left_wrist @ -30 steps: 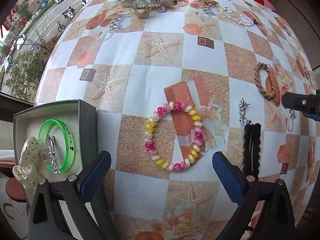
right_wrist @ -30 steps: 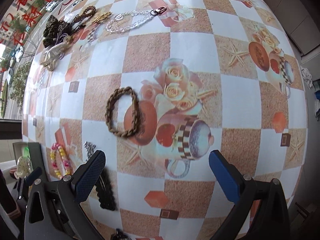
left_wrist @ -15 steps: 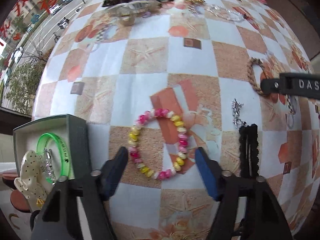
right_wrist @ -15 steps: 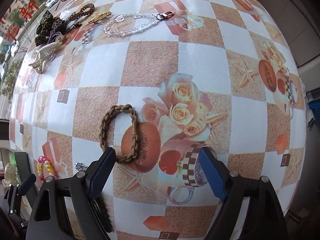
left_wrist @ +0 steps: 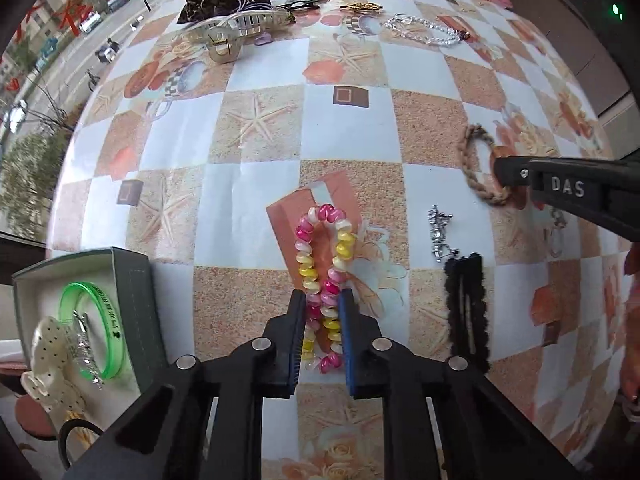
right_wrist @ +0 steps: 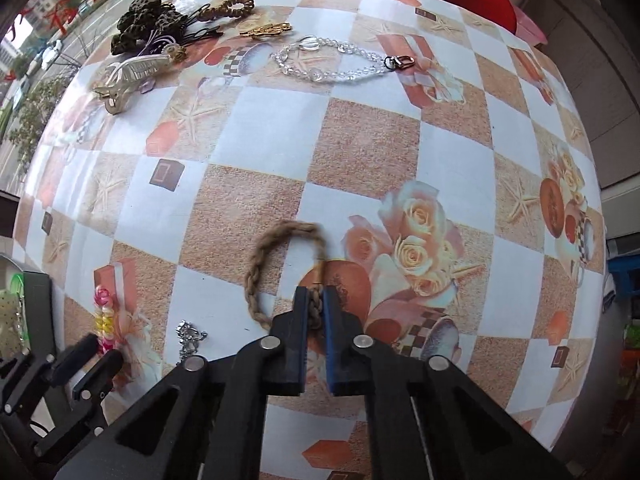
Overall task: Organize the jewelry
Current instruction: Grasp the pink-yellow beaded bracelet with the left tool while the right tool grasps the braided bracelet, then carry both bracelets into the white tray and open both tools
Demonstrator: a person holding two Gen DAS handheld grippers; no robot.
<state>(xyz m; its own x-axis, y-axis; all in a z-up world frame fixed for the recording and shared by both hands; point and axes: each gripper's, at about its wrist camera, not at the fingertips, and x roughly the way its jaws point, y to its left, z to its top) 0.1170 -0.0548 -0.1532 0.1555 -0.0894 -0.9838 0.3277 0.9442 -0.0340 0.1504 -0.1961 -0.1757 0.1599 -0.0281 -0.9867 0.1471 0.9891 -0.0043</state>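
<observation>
While both pairs grip, left tongs [left_wrist: 323, 296] pinch the beaded bracelet [left_wrist: 325, 256], right tongs [right_wrist: 315, 300] the braided band [right_wrist: 280, 264], likely bound for the near-left box [left_wrist: 132, 276].

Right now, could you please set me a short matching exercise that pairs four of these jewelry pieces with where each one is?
Things:
1. bead bracelet
2. braided band
3. green bangle
4. clear chain

Places:
A. lying in the open box
B. loose on the far side of the table
C. pinched in the left gripper
D. pinched in the right gripper

Pairs: 1-C, 2-D, 3-A, 4-B
</observation>
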